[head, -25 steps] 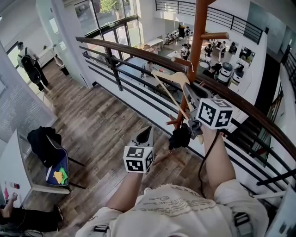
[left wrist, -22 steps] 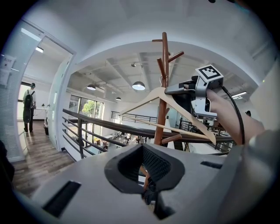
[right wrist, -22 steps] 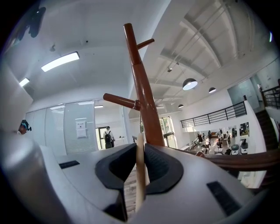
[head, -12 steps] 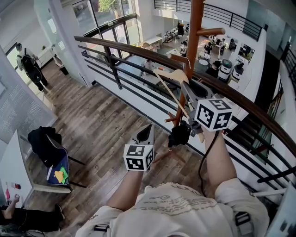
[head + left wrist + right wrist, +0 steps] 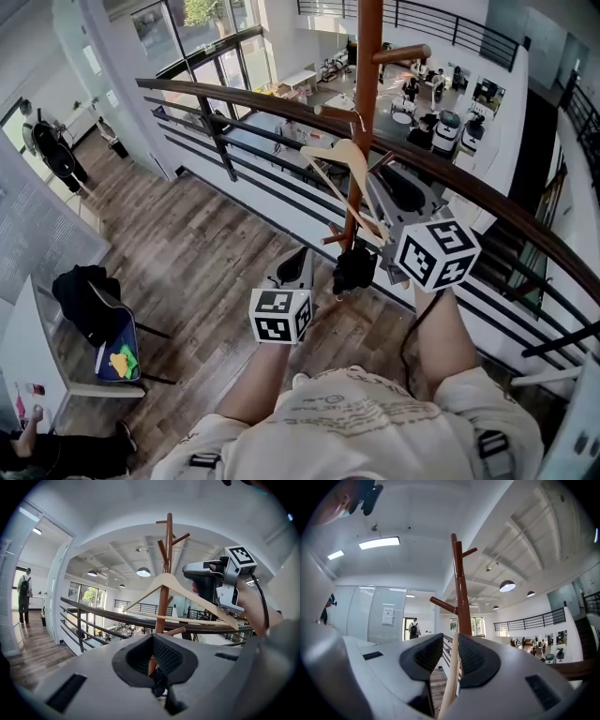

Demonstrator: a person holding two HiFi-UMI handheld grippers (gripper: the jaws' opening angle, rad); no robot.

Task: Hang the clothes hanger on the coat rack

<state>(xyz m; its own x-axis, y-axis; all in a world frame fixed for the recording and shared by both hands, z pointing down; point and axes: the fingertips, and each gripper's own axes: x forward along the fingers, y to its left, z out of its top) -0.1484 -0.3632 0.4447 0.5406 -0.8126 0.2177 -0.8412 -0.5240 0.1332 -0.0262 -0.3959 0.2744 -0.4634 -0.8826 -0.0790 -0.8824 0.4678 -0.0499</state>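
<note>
The left hand-held gripper (image 5: 300, 262) was kept closed and empty, short of the coat rack (image 5: 367, 56). The clothes hanger (image 5: 349, 159) appeared hooked over a peg (image 5: 335, 112). The right hand-held gripper (image 5: 450, 639) had just been opened, with the hanger's arm left loose between its jaws; only withdrawal seemed left.

upper-level walkway. wood-plank floor (image 5: 216, 234), grey-brown, boards running on the diagonal. dark metal railing (image 5: 230, 94) with a brown handrail along its edge. beyond it an open lower floor (image 5: 441, 112), desks and people, all small. tall windows (image 5: 178, 33) at far left, daylight, green outside. chair (image 5: 122, 349) near the left wall, black bag (image 5: 86, 292) on it. white beamed ceiling (image 5: 117, 555), round hanging lamps (image 5: 144, 572), strip light (image 5: 378, 542). frosted glass partition (image 5: 370, 616); person with a backpack (image 5: 413, 629) in a doorway beside it.
</note>
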